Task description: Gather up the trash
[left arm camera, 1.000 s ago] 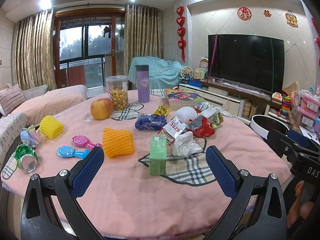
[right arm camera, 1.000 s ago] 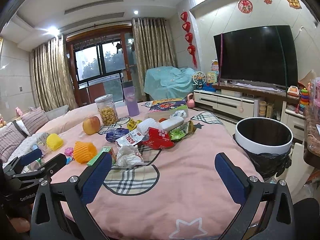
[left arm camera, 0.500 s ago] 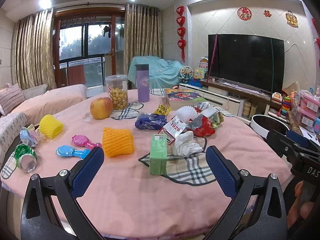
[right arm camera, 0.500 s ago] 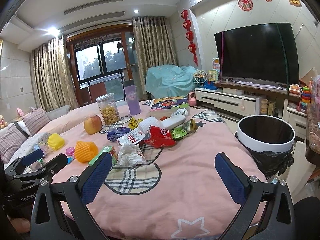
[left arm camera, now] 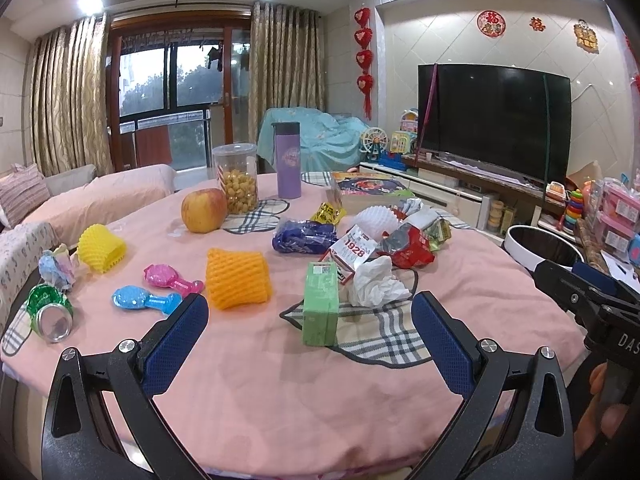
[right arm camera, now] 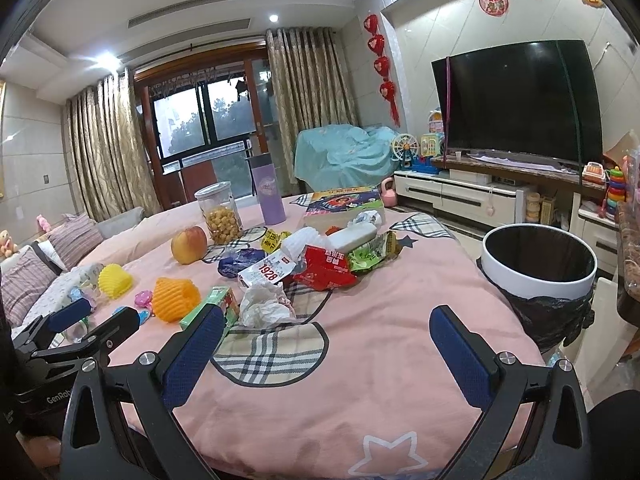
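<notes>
Trash lies on a round table with a pink cloth: a green carton standing upright, a crumpled white tissue, a red wrapper, a blue wrapper, an orange foam net and a green can at the left edge. My left gripper is open and empty, short of the carton. My right gripper is open and empty over the cloth, with the tissue ahead on the left. A white bin with a black liner stands right of the table.
An apple, a snack jar, a purple flask and a picture book stand at the far side. Pink and blue toy mirrors and a yellow foam net lie left. A TV stand is on the right.
The right gripper has crept slightly forward and up, so the table and bin look a little closer. The left gripper has hardly moved. Both stay open and empty.
</notes>
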Demonstrator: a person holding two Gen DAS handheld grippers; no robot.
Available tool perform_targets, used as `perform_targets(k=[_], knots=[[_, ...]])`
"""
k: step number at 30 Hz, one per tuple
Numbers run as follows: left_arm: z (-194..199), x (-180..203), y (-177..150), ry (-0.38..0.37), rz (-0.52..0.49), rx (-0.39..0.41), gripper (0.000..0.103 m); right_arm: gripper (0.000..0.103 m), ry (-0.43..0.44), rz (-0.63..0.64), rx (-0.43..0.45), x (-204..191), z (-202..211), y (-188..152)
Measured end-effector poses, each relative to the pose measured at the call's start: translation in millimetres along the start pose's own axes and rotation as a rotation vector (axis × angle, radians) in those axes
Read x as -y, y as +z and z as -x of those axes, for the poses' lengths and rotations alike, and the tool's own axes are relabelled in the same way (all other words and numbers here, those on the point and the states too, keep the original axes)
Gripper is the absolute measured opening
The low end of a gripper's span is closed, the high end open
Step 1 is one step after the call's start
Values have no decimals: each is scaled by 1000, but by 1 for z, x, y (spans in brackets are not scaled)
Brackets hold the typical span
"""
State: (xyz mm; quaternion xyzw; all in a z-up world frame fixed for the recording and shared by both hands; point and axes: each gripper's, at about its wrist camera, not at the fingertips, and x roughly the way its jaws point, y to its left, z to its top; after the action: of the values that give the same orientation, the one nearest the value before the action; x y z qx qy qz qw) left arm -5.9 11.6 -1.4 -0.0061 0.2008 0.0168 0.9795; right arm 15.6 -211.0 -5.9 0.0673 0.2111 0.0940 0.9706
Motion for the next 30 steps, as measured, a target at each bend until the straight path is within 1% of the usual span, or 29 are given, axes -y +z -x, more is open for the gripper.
perform_targets(k=[8, 15, 18, 25, 28, 30], knots=[[-8, -6, -4, 1, 7, -27, 103, 103, 40, -2, -40, -5, -10, -1], [-23, -26, -10, 15, 49, -75, 103, 103, 90, -11, -87, -12, -26, 0], [-31, -34, -12, 15, 65, -96, 103, 103, 104, -23, -122, -12, -38, -2], [-54, -35, -17, 5, 55, -160, 103, 102, 141, -45, -224, -9, -73, -5], [-64, -33, -17, -3, 50, -181, 103, 95, 161, -47, -269, -11, -89, -7], [-70, -31, -16, -10, 46, -190, 103, 86, 176, -49, -297, -12, -100, -9]])
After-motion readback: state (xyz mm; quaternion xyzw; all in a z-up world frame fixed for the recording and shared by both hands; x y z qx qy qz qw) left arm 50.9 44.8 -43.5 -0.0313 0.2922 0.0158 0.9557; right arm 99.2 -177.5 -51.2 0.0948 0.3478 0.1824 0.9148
